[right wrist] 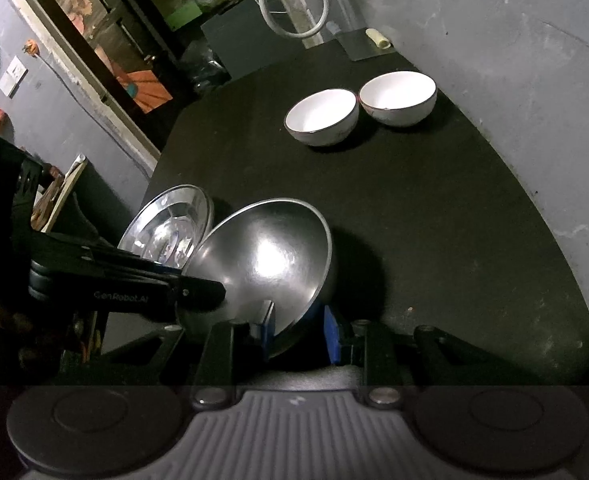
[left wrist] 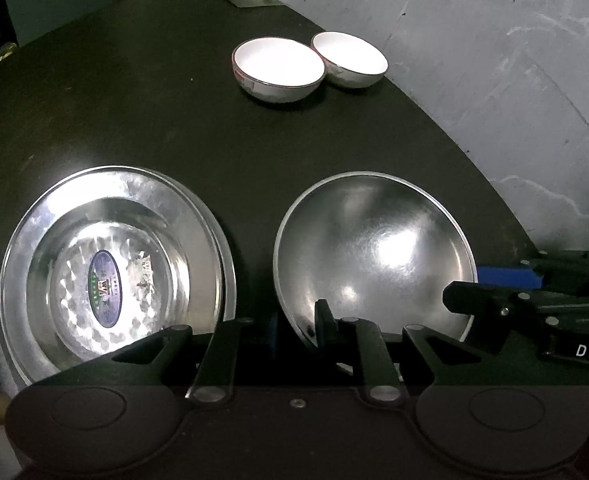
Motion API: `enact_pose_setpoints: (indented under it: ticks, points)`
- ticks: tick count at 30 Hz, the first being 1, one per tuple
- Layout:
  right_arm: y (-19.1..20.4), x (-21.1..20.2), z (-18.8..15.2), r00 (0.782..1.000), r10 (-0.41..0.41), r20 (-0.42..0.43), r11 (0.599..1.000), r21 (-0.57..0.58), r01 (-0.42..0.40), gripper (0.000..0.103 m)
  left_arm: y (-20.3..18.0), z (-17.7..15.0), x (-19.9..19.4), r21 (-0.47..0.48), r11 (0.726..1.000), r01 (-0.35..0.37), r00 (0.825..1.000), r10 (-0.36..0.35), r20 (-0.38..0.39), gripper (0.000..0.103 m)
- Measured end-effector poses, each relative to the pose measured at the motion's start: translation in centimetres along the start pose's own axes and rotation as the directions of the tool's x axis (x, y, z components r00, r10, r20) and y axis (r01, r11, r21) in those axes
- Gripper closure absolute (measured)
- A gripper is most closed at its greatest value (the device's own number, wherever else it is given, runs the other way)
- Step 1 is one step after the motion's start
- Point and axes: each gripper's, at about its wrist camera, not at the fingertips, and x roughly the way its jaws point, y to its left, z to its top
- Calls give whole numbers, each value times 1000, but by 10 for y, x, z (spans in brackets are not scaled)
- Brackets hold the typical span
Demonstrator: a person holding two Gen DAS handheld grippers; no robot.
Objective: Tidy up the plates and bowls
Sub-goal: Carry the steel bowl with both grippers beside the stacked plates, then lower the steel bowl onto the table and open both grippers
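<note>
Dark tabletop: shiny steel bowl, tilted, rim pinched by right gripper and left gripper; labelled steel plate left of them.

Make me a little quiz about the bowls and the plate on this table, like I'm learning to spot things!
1. How many white bowls stand on the table?
2. True or false: the steel plate has a sticker inside it.
3. What do the left gripper and the right gripper both grip? A) the steel bowl B) a white bowl C) the steel plate

Key: 1. two; 2. true; 3. A
</note>
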Motion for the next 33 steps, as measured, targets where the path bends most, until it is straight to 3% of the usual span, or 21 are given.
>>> enact_pose_setpoints:
  ticks: [33]
  points:
    - [-12,-1,0,999,16,33,1000,3,-16,68,-7,3,-14,18,998,-65,997,65,43,80]
